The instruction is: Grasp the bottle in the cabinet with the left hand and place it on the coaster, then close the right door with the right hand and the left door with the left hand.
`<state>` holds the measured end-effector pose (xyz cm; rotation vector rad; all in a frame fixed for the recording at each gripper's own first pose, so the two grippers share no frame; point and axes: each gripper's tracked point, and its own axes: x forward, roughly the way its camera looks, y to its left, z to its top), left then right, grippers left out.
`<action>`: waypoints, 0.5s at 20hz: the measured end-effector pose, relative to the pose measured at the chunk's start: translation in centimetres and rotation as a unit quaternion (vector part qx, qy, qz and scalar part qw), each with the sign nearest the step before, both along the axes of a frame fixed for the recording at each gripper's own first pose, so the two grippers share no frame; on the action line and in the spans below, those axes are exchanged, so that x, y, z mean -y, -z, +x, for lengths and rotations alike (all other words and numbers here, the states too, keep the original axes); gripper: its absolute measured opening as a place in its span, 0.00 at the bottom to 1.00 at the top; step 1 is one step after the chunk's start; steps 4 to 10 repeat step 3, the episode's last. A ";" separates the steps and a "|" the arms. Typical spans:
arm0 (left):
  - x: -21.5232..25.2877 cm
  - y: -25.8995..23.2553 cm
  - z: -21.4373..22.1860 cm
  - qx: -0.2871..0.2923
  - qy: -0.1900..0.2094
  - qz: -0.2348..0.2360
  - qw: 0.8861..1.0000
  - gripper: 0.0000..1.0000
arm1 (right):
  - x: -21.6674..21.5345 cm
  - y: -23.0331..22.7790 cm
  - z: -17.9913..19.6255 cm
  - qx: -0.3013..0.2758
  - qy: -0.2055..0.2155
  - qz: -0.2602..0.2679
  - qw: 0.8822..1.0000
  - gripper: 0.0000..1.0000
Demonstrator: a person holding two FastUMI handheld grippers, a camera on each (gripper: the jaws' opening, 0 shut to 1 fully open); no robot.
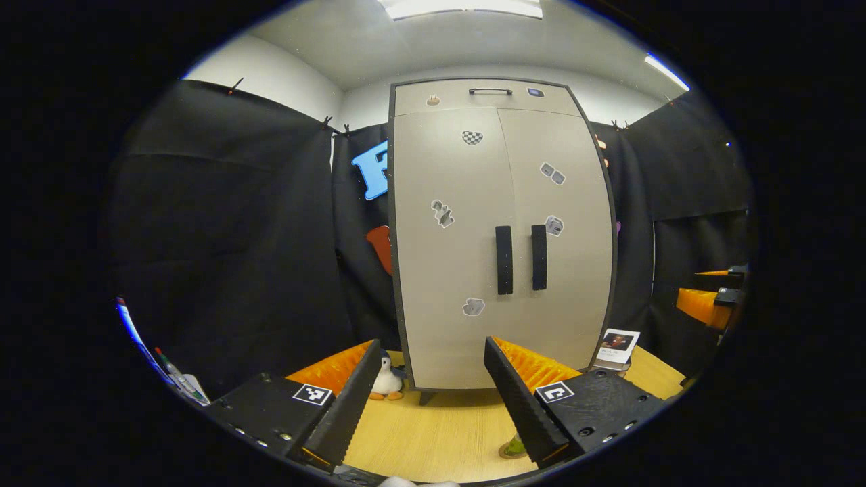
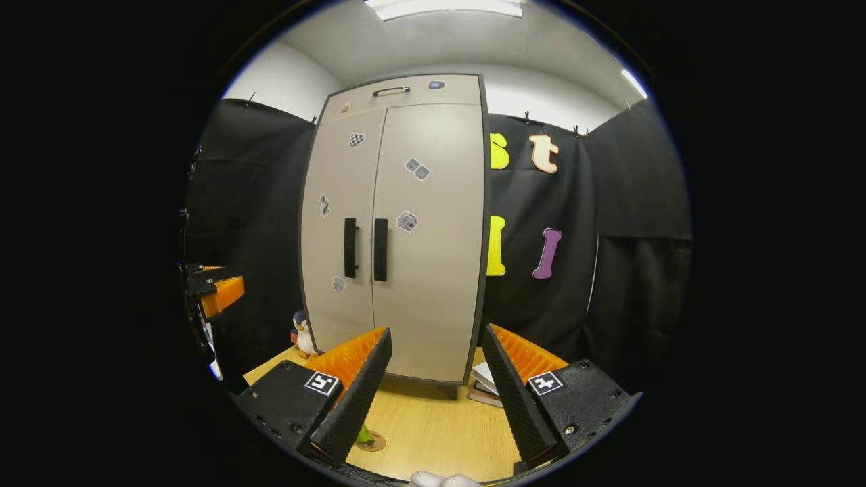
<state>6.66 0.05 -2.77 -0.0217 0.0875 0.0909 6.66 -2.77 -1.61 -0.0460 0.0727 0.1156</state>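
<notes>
A: Bottle (image 2: 364,434) — I see its green base on the coaster (image 2: 373,443), low on the worktop (image 2: 433,426) in the right gripper view, at about seven o'clock, partly hidden behind my right tool's own finger. In the left gripper view the same bottle (image 1: 515,446) peeks out at about five o'clock beside the left tool's finger, with the coaster (image 1: 506,453) under it.

B: And the cabinet?

A: The cabinet (image 1: 497,230) stands upright on the worktop (image 1: 440,433) at twelve o'clock from my left tool. The left door (image 1: 450,243) and the right door (image 1: 558,230) both lie flush — the two dark handles (image 1: 521,259) sit side by side at the seam.

B: Tools?

A: My left tool (image 1: 429,399) is spread wide with nothing between its fingers. My right tool (image 2: 436,399) is likewise wide and holds nothing. From the left gripper view the right tool (image 1: 710,297) shows at three o'clock; from the right gripper view the left tool (image 2: 216,291) shows at nine o'clock.

B: Anything else on the worktop?

A: A toy penguin (image 1: 387,382) stands near the cabinet's left foot, and a small stack of books (image 1: 617,348) lies by its right corner.
</notes>
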 end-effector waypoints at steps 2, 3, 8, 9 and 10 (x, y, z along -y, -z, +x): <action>1.2 -0.5 0.7 0.001 -0.002 0.001 1.000 0.94 | 1.2 -0.3 1.0 0.000 -0.004 0.005 1.000 0.84; 1.8 -0.7 1.0 0.002 -0.002 0.003 1.000 0.94 | 1.8 -0.4 1.5 0.001 -0.004 0.006 1.000 0.84; 1.8 -0.7 1.0 0.002 -0.002 0.003 1.000 0.94 | 1.8 -0.4 1.5 0.001 -0.004 0.006 1.000 0.84; 1.8 -0.7 1.0 0.002 -0.002 0.003 1.000 0.94 | 1.8 -0.4 1.5 0.001 -0.004 0.006 1.000 0.84; 1.8 -0.7 1.0 0.002 -0.002 0.003 1.000 0.94 | 1.8 -0.4 1.5 0.001 -0.004 0.006 1.000 0.84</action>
